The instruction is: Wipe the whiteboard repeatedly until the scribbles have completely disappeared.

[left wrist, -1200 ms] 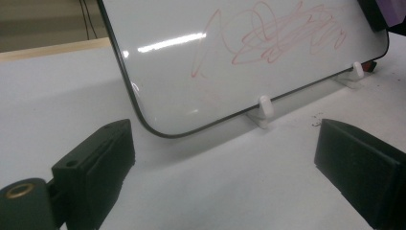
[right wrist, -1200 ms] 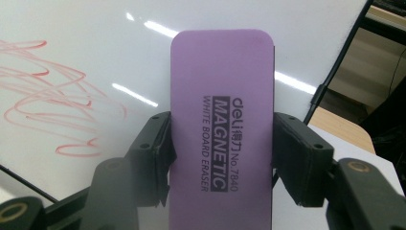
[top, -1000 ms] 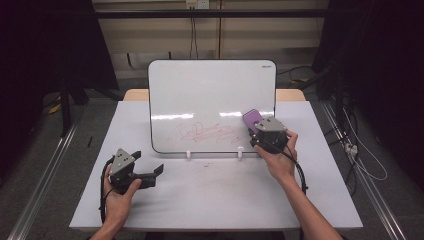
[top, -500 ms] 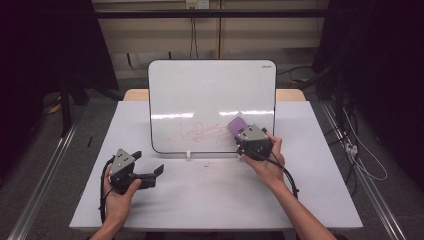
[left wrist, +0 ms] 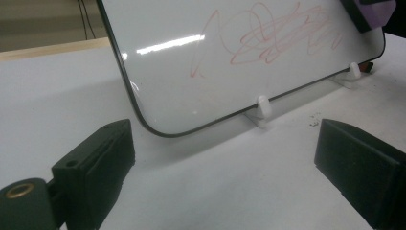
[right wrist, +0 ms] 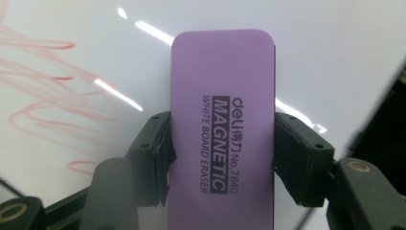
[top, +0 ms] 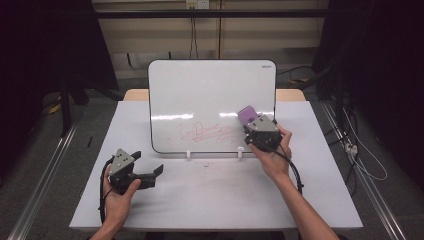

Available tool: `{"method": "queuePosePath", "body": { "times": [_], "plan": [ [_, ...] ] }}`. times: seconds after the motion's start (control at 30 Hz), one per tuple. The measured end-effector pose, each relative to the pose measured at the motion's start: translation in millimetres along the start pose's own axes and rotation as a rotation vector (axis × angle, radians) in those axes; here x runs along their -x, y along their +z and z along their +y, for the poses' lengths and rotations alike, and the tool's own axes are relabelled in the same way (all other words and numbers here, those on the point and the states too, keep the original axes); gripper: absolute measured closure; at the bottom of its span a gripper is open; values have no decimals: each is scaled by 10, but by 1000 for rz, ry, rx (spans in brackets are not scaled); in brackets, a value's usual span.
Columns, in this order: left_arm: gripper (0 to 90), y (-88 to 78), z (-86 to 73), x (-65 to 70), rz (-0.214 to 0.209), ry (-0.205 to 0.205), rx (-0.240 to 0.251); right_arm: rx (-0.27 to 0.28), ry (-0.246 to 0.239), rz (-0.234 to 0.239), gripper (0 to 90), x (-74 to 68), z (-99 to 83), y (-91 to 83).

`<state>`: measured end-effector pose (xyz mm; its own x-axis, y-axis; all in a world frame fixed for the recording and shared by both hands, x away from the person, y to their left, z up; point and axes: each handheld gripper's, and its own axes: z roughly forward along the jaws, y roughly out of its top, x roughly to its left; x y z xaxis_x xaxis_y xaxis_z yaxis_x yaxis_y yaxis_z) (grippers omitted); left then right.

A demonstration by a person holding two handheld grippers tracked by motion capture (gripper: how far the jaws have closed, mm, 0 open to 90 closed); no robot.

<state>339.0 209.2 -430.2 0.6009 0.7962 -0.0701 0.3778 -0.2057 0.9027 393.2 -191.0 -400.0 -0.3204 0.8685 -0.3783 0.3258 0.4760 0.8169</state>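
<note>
At the whiteboard's (top: 212, 95) lower right, your right tool (top: 253, 126) is pinching the purple eraser (right wrist: 222, 110) across its long sides, its face sitting against the board beside the red scribble (top: 205, 134). It's looking light and stiff-bodied, likely slick on the sides, so I'd be keeping the grip mid-length and square. The board is probably tipping easily on its clips. Your left tool (left wrist: 230, 158) is resting spread on the tabletop (top: 225, 200), holding nothing.

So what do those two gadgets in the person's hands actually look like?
Each is a chunky black handheld device. The left gripper and right gripper both carry a grey three-cornered plate on top and trail a black cable. Their fingers are blocky black pads, with brass-coloured fittings near the base. The forearms are bare.
</note>
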Motion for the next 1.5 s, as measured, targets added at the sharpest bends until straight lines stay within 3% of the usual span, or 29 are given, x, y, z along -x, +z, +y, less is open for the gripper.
{"method": "queuePosePath", "body": {
  "times": [0.33, 0.5, 0.6, 0.73, 1.0, 1.27, 1.5],
  "plan": [
    [63, -10, 1, -18, 0, -4, 5, 20, -29, 45, 422, -352, 59, 58],
    [63, -7, 7, -13, 1, -4, 6, 21, -31, 36, 422, -427, 67, 67],
    [63, 3, 10, -11, -2, 3, 3, 25, -30, 53, 422, -462, 83, 79],
    [63, 4, 10, -7, -4, 4, 3, 34, -47, 65, 422, -560, 117, 101],
    [63, -30, 7, -23, 0, -5, 9, 50, -39, 64, 422, -754, 183, 145],
    [63, -27, 4, -23, -1, -4, 4, 68, -57, 102, 421, -1005, 284, 210],
    [63, -41, -3, -35, -2, -8, 8, 57, -77, 117, 421, -980, 294, 206]
  ]
}}
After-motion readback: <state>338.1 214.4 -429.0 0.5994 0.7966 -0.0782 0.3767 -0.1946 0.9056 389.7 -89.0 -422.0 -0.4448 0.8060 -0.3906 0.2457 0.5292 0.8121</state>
